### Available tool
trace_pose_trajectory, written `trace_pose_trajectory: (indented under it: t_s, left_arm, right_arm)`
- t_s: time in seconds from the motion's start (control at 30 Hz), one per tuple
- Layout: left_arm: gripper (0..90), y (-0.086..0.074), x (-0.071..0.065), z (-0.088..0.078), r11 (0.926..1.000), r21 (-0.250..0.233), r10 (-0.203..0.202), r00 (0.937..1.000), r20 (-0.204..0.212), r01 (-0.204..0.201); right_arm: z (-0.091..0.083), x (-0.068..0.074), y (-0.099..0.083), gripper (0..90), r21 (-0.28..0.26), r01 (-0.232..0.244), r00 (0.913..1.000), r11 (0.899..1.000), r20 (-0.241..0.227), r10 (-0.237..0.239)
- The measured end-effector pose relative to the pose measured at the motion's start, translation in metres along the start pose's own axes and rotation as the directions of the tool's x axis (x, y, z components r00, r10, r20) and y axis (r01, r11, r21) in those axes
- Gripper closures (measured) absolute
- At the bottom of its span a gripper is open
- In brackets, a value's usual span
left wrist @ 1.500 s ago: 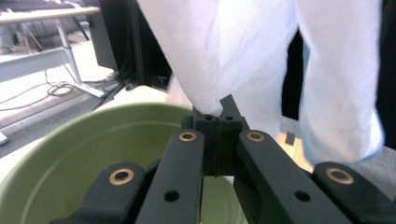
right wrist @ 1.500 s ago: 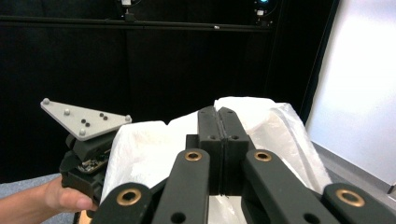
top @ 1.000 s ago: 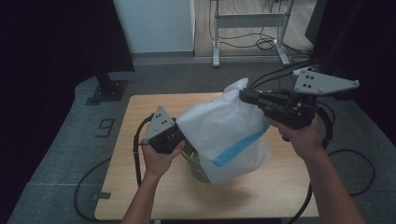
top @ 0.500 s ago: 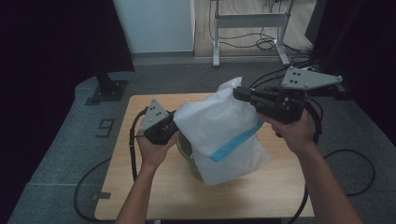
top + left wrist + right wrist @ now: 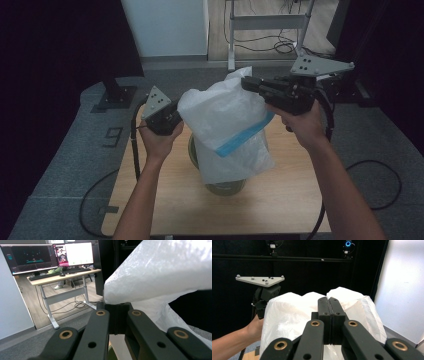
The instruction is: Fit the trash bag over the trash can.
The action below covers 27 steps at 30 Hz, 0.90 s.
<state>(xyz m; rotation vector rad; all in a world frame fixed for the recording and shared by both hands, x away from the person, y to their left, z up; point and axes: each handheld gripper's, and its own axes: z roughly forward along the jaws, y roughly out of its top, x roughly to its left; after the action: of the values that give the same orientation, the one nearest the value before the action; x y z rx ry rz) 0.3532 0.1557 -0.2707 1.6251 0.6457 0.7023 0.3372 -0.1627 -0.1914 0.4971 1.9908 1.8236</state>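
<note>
A white plastic bag [image 5: 225,125] with a blue strip [image 5: 245,135] hangs in the air above a greenish round bin [image 5: 226,188], which stands on the wooden table [image 5: 295,200]. My left gripper [image 5: 180,117] is shut on the bag's left edge; in the left gripper view its jaws [image 5: 117,306] pinch the white film [image 5: 155,272]. My right gripper [image 5: 246,83] is shut on the bag's upper right edge, and its jaws [image 5: 328,300] meet over the bag [image 5: 287,312]. The bag hides most of the bin.
A metal desk frame [image 5: 265,22] and cables lie on the floor beyond the table. A white panel [image 5: 165,25] stands at the back, with black curtains to both sides. A desk with monitors [image 5: 50,255] stands farther off. Gripper cables trail off both sides of the table.
Both hands have carried the bag to the left and a little higher in the high view. Both grips on the bag are unchanged.
</note>
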Motion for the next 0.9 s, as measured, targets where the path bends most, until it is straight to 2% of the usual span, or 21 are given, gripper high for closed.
trace_pose_trajectory:
  t_s: [0.33,0.4,0.73,0.9]
  left_arm:
    - [90.0,0.003,0.002,-0.005,0.9999,-0.012,0.01,0.9989,-0.045,-0.01]
    - [90.0,0.001,0.001,-0.006,0.9998,-0.01,0.017,0.9978,-0.065,-0.018]
    - [90.0,-0.024,-0.001,0.001,0.9985,0.054,0.012,0.9989,-0.046,-0.009]
    - [90.0,-0.024,0.003,0.008,0.9979,0.063,0.014,0.9988,-0.046,-0.011]
  right_arm:
    - [0.002,0.002,0.001,88.4,-0.011,0.006,1.0,1.0,-0.006,-0.006]
    - [0.003,0.003,-0.001,88.4,-0.01,0.007,0.9999,1.0,-0.008,-0.008]
    - [0.012,-0.004,-0.028,88.4,0.033,-0.031,0.9995,0.999,-0.005,0.031]
    - [0.016,-0.01,-0.032,88.3,0.038,-0.037,0.9992,0.999,0.013,0.037]
